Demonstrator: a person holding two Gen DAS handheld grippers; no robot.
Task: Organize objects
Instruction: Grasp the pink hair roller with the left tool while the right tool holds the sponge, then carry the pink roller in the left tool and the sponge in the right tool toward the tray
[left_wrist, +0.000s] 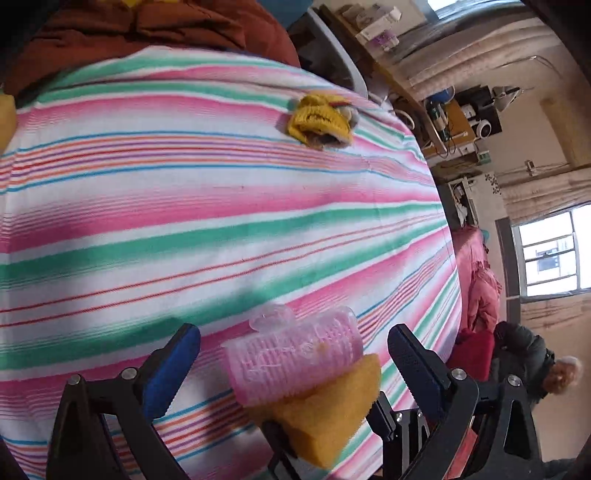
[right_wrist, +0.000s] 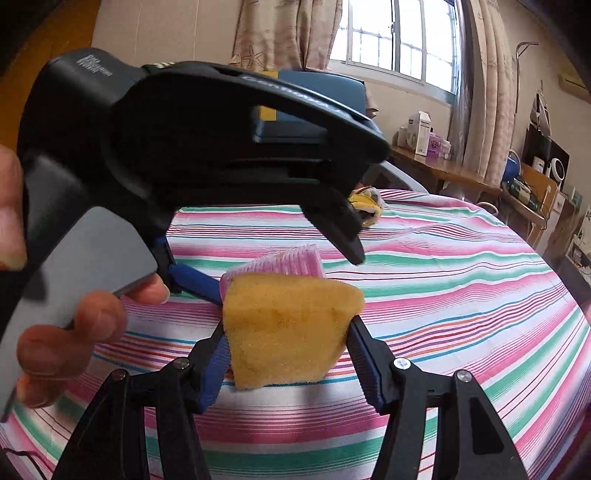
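My right gripper (right_wrist: 288, 328) is shut on a yellow sponge (right_wrist: 291, 325), holding it above the striped table (right_wrist: 461, 295). A pink hair roller (right_wrist: 280, 262) clings to the sponge's far side. In the left wrist view the roller (left_wrist: 295, 354) lies across the sponge (left_wrist: 325, 413), between the wide-open blue pads of my left gripper (left_wrist: 293, 343). There is a gap on each side and neither pad touches it. The right gripper (left_wrist: 332, 432) shows below as black fingers. In the right wrist view the left gripper (right_wrist: 286, 275) reaches in from the upper left, held by a person's hand (right_wrist: 74, 325).
A yellow knitted item (left_wrist: 321, 122) lies near the table's far edge (right_wrist: 365, 206). A red-brown cloth (left_wrist: 147, 29) sits beyond the table. A wooden shelf with boxes (right_wrist: 424, 147) stands by the window. A seated person (left_wrist: 535, 365) is off to the side.
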